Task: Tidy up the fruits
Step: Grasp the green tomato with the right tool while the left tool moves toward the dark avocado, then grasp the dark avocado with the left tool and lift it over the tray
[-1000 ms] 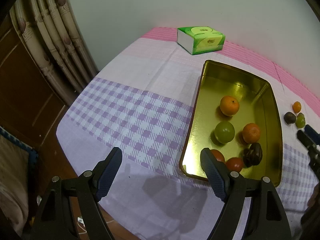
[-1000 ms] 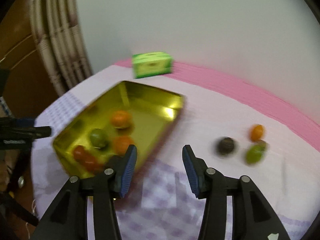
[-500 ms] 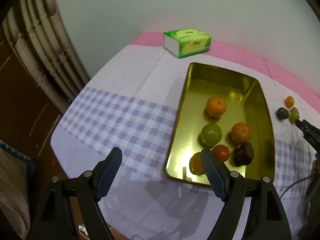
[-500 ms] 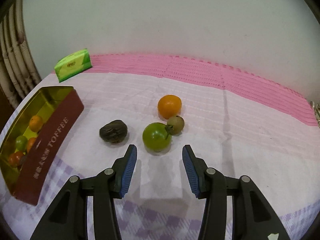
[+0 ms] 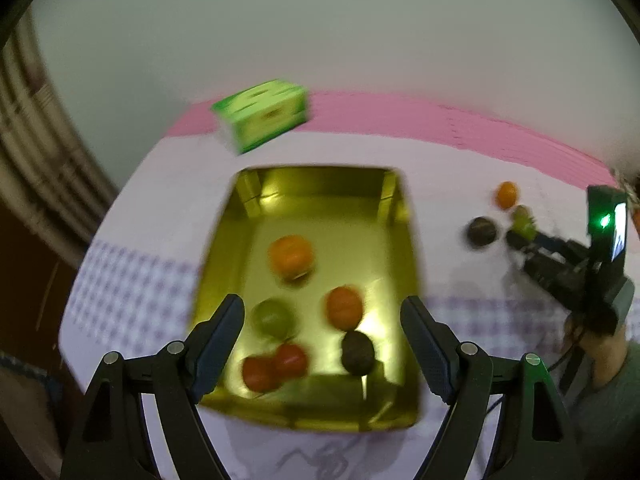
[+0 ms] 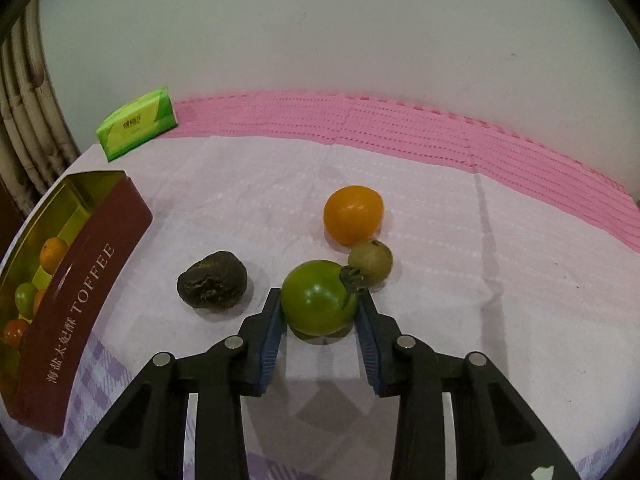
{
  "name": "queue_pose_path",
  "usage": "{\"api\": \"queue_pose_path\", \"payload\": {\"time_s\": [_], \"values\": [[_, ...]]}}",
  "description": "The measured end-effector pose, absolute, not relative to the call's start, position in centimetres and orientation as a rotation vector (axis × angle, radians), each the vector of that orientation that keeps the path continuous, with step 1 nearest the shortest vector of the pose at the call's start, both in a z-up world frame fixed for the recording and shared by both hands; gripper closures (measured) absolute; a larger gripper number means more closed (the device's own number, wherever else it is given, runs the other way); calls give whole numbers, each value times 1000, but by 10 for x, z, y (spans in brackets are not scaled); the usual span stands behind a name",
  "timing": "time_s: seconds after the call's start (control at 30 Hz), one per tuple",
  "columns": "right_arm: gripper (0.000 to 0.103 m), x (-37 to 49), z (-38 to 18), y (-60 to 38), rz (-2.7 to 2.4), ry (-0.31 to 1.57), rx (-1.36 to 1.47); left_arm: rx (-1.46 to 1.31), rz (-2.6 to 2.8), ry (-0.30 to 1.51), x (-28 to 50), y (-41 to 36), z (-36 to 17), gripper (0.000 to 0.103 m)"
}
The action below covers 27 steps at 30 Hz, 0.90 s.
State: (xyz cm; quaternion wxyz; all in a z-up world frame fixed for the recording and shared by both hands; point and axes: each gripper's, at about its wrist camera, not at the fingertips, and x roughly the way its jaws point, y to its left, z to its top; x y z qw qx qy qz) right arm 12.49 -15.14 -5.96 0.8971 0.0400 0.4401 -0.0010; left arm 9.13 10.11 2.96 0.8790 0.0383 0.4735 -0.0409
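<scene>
left wrist view looks down over the tin (image 5: 408, 240); right wrist sits low, sharing it (image 6: 92, 264).

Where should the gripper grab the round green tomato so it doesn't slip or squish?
Grip the round green tomato across its widest middle, coming in low from the near side, as the right gripper does now with a blue pad on each flank. The stem points away toward the small brownish-green fruit, so the smooth rounded sides are free. A gentle squeeze is probably enough.

Red outer wall of the gold tin (image 6: 86, 280): "TOFFEE" preceded by Chinese characters; print on the green tissue pack (image 6: 138, 128) illegible.
</scene>
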Motion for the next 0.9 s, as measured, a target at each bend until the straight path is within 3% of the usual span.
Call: {"api": "queue_pose_path", "payload": {"time_s": [0.5, 0.9], "values": [[70, 70, -57, -230, -199, 897, 51, 145, -305, 1073, 161, -37, -12, 22], [70, 70, -61, -249, -192, 918, 141, 165, -295, 1176, 193, -64, -51, 40]]}}
